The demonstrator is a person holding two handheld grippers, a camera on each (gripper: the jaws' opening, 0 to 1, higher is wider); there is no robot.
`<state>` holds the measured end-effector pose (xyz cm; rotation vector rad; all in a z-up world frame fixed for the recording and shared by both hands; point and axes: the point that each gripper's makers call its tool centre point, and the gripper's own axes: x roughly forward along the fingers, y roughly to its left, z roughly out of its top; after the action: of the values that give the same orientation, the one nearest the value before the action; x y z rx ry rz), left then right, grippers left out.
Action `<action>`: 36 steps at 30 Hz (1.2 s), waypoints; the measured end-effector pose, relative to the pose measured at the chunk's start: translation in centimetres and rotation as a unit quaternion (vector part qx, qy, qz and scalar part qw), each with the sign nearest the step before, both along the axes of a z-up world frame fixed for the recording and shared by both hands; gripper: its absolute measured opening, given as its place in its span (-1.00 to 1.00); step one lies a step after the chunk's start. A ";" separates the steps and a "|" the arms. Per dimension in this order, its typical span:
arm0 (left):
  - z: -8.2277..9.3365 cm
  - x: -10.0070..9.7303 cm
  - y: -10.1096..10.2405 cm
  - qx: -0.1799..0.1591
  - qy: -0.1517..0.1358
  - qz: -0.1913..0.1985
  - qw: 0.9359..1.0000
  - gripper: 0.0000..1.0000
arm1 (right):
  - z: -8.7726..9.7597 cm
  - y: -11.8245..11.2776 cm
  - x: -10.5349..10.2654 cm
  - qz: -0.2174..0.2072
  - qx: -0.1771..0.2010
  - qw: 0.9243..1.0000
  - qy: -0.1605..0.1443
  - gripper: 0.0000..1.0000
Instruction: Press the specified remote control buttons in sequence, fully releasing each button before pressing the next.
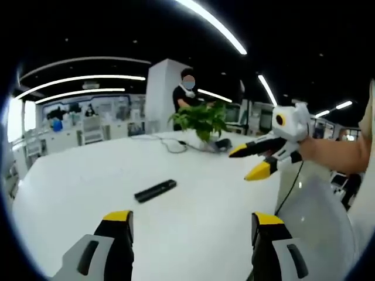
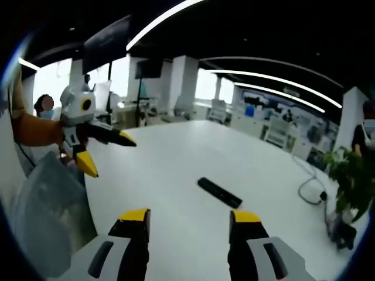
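Lying flat near the middle of the white table (image 1: 76,175), the black remote control (image 1: 155,191) has bare tabletop all round it and sits well clear of every edge; any print on it is too small to read. In the left gripper view the left gripper (image 1: 190,225) rises from the bottom, jaws wide apart and holding nothing, with the right gripper (image 1: 253,159) at centre right, jaws parted and also empty, above the table's right rim. A potted plant (image 1: 202,120) and a cable (image 1: 170,143) occupy the far side, upper centre. In the right gripper view the remote (image 2: 219,192) lies just beyond the spread yellow tips.
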<state>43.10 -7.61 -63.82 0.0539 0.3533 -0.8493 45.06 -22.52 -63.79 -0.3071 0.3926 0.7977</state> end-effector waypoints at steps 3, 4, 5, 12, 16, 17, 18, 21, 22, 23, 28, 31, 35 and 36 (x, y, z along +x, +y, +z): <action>0.1 -0.6 0.0 0.001 -0.003 -0.001 1.000 0.70 | 0.3 -0.1 -0.7 -0.003 0.003 1.000 -0.003 0.05; 0.1 -0.8 0.0 0.001 -0.004 -0.001 1.000 0.70 | 0.3 -0.2 -1.0 -0.005 0.007 1.000 -0.003 0.06; 0.2 -1.2 0.0 0.000 -0.003 -0.001 1.000 0.70 | 0.3 -0.2 -1.4 -0.006 0.011 1.000 0.000 0.07; 0.2 -3.1 -0.6 -0.013 0.008 -0.006 1.000 0.72 | -0.3 -0.8 -3.1 -0.014 0.018 1.000 0.001 0.10; 0.0 -3.9 -0.8 -0.014 0.013 -0.005 1.000 0.77 | -0.3 -0.7 -3.9 -0.018 0.038 0.999 -0.001 0.11; 0.0 -4.0 -0.8 -0.016 0.014 -0.005 1.000 0.78 | -0.4 -0.6 -4.1 -0.018 0.042 0.999 0.004 0.12; 0.0 -4.1 -0.8 -0.018 0.017 -0.004 1.000 0.78 | -0.5 -0.6 -4.3 -0.017 0.044 0.999 0.005 0.12; -0.1 -4.5 -0.8 -0.022 0.020 -0.004 1.000 0.78 | -1.0 -0.5 -4.9 -0.018 0.039 0.999 0.011 0.16; -0.2 -4.6 -0.8 -0.022 0.021 -0.004 1.000 0.78 | -1.1 -0.5 -5.0 -0.018 0.044 0.999 0.014 0.18; -0.2 -4.7 -0.7 -0.021 0.022 -0.004 1.000 0.78 | -1.1 -0.5 -5.1 -0.018 0.047 0.999 0.017 0.21; -0.4 -5.1 -0.7 -0.019 0.022 -0.003 1.000 0.78 | -1.1 -0.5 -5.2 -0.023 0.060 0.998 0.021 0.24; 0.1 -5.2 -1.0 -0.025 0.016 0.000 1.000 0.78 | -0.7 -0.2 -5.1 -0.027 0.080 0.996 0.026 0.27; 0.2 -5.5 -1.2 -0.033 0.019 0.001 0.999 0.78 | -0.7 -0.1 -5.0 -0.029 0.098 0.994 0.031 0.28; 0.1 -5.5 -1.2 -0.031 0.016 0.001 0.999 0.78 | -0.7 -0.1 -5.0 -0.029 0.101 0.994 0.031 0.28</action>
<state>37.60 -8.84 -63.67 -0.0179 0.3572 -0.8602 40.04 -22.57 -64.44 -0.0822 0.3752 0.7835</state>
